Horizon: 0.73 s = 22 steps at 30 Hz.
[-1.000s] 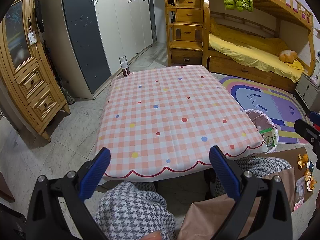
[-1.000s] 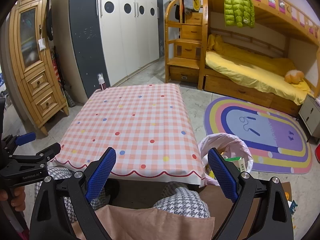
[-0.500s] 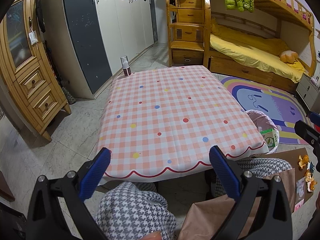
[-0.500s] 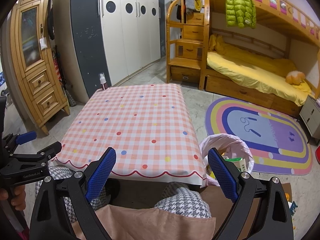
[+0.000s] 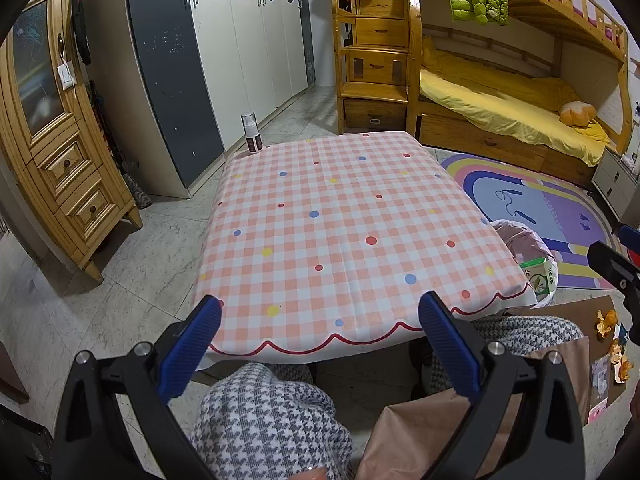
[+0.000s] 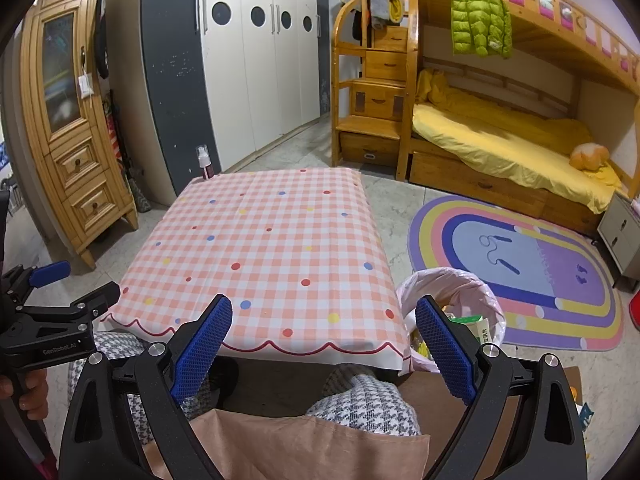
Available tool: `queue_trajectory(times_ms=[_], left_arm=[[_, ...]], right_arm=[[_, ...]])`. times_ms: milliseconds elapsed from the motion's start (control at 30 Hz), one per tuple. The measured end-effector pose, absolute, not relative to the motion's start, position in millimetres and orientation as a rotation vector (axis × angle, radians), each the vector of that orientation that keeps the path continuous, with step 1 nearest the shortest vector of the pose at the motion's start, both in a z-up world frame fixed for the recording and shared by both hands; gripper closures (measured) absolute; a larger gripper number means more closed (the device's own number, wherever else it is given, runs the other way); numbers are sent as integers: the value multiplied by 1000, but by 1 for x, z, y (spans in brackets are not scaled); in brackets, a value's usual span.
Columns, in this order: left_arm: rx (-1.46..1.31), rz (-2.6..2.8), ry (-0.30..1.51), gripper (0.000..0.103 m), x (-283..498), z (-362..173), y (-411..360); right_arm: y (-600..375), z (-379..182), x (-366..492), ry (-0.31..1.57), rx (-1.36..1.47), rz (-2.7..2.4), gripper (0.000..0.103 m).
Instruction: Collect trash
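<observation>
Checked tablecloth (image 5: 352, 232) carries only a spray bottle (image 5: 250, 132). Both the left gripper (image 5: 320, 340) and right gripper (image 6: 324, 340) hang released, perhaps waiting, while trash fills the lined bin (image 6: 452, 280) beside it; orange scraps (image 5: 606, 322) litter the floor.

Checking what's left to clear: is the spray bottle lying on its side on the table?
No, the spray bottle stands upright at the table's far corner.

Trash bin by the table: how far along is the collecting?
Done: the trash bin already holds a green carton, and only a spray bottle stands on the table. In hand: nothing; both hand-held grippers are open. Left: orange peels lie on the floor at right.
</observation>
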<state>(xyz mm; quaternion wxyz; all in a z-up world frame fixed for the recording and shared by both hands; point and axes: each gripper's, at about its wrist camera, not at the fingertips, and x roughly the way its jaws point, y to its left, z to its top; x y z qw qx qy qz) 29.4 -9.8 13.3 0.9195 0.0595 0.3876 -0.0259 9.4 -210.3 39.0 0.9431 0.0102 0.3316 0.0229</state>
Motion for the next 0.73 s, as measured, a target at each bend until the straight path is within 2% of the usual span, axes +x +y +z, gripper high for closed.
queue_trajectory(times_ms=[500,733], left_arm=[[105,-61,795,7,31,13,-9],[95,-80,831,7,47,-1,-14]], right_arm=[[-218,37,12,676,37,45,11],[-263,26,18,626,109,-27,11]])
